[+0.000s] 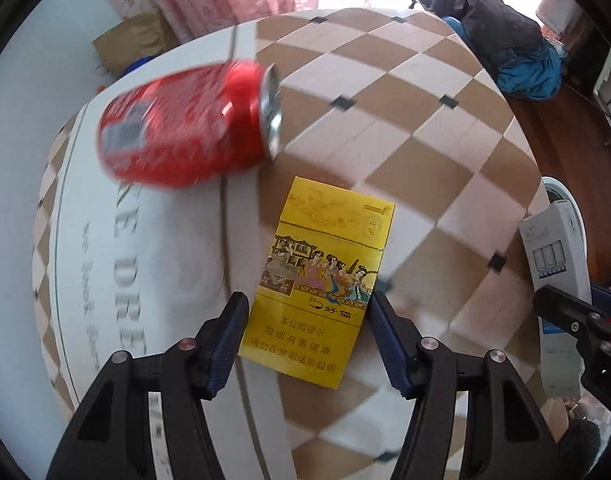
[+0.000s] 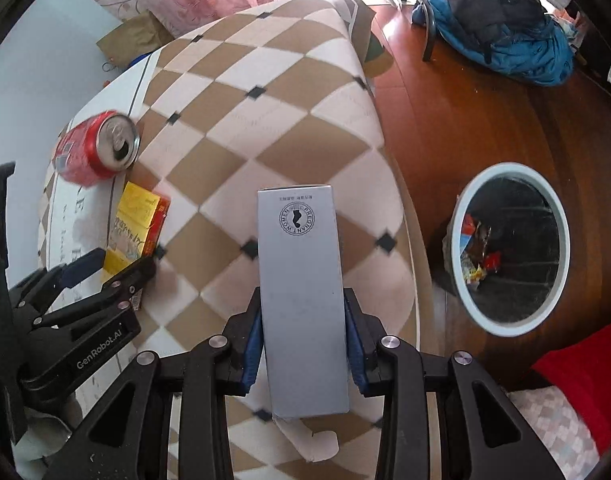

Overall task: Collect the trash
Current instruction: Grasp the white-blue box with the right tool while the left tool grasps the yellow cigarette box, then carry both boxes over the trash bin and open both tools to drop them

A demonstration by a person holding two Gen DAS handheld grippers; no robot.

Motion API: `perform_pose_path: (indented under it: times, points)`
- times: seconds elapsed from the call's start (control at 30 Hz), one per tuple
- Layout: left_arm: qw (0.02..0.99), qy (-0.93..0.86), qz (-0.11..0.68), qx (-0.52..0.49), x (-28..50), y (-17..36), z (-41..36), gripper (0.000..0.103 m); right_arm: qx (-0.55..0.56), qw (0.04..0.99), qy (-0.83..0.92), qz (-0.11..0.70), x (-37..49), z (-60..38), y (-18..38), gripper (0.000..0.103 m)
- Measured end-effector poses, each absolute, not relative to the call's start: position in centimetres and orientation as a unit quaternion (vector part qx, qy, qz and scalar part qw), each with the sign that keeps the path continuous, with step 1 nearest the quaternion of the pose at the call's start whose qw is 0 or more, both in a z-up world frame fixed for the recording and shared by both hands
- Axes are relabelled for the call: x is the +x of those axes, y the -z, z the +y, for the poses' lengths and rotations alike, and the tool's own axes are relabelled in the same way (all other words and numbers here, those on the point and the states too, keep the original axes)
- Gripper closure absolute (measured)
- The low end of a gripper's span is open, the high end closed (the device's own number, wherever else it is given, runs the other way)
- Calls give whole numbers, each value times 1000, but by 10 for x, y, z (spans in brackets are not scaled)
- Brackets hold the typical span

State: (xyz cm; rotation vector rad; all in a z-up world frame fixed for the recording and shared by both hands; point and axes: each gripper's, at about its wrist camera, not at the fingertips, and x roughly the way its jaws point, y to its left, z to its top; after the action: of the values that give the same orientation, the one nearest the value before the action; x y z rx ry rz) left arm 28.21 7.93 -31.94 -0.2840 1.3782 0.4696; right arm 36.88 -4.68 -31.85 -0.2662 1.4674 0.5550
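A yellow cigarette pack lies lengthwise between the fingers of my left gripper, which is shut on its two long sides just above the checked bedcover. Beyond it to the left, a red drink can lies on its side with its opened top facing right. My right gripper is shut on a tall grey carton held over the bed's right side. The right wrist view also shows my left gripper around the yellow pack.
A round white-rimmed bin with wrappers inside stands on the wooden floor to the right of the bed. A pile of blue and black clothes sits at the back right. A brown paper bag is at the back left.
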Motion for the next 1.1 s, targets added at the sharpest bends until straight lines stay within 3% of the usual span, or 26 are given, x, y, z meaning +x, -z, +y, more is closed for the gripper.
perform_pose_path:
  times: [0.37, 0.7, 0.8, 0.97, 1.03, 1.1]
  points:
    - [718, -249, 619, -199, 163, 303, 49, 45, -154, 678, -296, 655, 286, -60, 315, 66]
    - [713, -215, 651, -145, 171, 320, 43, 43, -145, 672, -282, 669, 258, -80, 320, 64]
    - [713, -207, 654, -145, 178, 320, 44, 43, -143, 671, -278, 672, 258, -83, 321, 55]
    - [714, -199, 653, -155, 171, 325, 45, 40, -144, 673, -279, 669, 255, -81, 324, 55]
    - [719, -198, 647, -160, 167, 325, 44, 44, -154, 679, -281, 661, 252, -77, 323, 62]
    - [723, -202, 643, -153, 165, 324, 41, 46, -163, 683, -285, 652, 248, -75, 322, 62]
